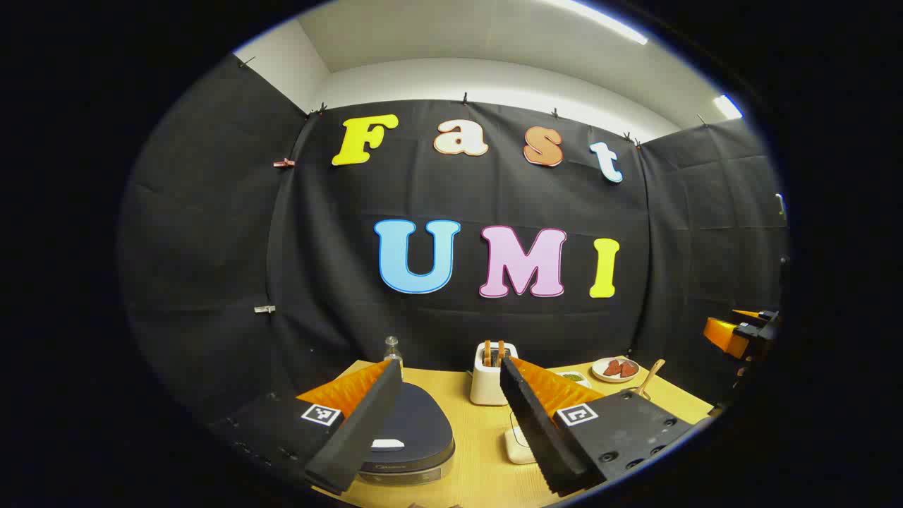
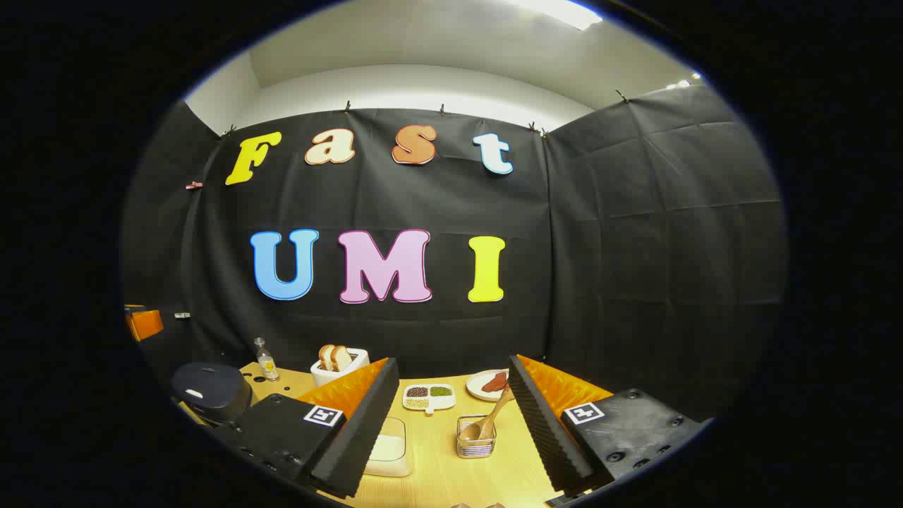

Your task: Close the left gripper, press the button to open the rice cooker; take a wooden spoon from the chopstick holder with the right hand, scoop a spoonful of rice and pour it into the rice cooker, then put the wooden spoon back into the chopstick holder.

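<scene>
Nothing looks done yet: both the left hand-held gripper (image 1: pixel 451 423) and right hand-held gripper (image 2: pixel 451 430) gape wide and empty, rice cooker (image 1: pixel 409 430) lid down, wooden spoon (image 2: pixel 487 423) standing in the chopstick holder (image 2: pixel 476 444)

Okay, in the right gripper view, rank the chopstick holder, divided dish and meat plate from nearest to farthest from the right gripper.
1. chopstick holder, just ahead between the fingers.
2. divided dish, farther back, slightly left.
3. meat plate, farthest, by the wall.
</scene>
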A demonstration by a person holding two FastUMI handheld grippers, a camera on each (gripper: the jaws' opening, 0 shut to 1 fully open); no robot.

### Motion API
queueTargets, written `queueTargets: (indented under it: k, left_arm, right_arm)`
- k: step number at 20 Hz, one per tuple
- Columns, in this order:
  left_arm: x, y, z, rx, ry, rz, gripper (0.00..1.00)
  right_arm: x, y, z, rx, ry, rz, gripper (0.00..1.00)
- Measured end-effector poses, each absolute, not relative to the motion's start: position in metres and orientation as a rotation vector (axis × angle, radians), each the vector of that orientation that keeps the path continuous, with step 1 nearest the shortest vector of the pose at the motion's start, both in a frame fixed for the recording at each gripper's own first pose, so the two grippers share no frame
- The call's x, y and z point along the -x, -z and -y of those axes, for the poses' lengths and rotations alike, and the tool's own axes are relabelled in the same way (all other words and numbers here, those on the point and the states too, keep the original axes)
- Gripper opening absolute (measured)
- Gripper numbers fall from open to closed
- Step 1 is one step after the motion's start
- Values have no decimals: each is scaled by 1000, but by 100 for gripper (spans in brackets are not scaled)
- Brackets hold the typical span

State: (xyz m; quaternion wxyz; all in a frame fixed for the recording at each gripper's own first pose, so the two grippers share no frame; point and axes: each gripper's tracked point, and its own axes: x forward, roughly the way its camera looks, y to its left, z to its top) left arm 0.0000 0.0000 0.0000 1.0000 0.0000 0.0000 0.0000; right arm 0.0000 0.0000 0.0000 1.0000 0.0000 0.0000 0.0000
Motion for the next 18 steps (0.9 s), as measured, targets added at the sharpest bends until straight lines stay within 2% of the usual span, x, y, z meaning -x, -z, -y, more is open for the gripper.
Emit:
queueTargets:
  k: [1, 8, 9, 18]
  left_arm:
    - [-1, 2, 1, -3, 3, -3, 92]
    - [-4, 4, -5, -2, 4, -6, 92]
    - [-6, 6, -6, -2, 1, -9, 95]
    - [-2, 14, -26, -4, -37, -22, 95]
  right_arm:
    - [0, 0, 0, 3, 1, 1, 98]
    - [-2, -8, -7, 8, -11, 11, 98]
    - [-2, -11, -10, 11, -16, 16, 98]
    - [-1, -18, -20, -2, -38, 22, 98]
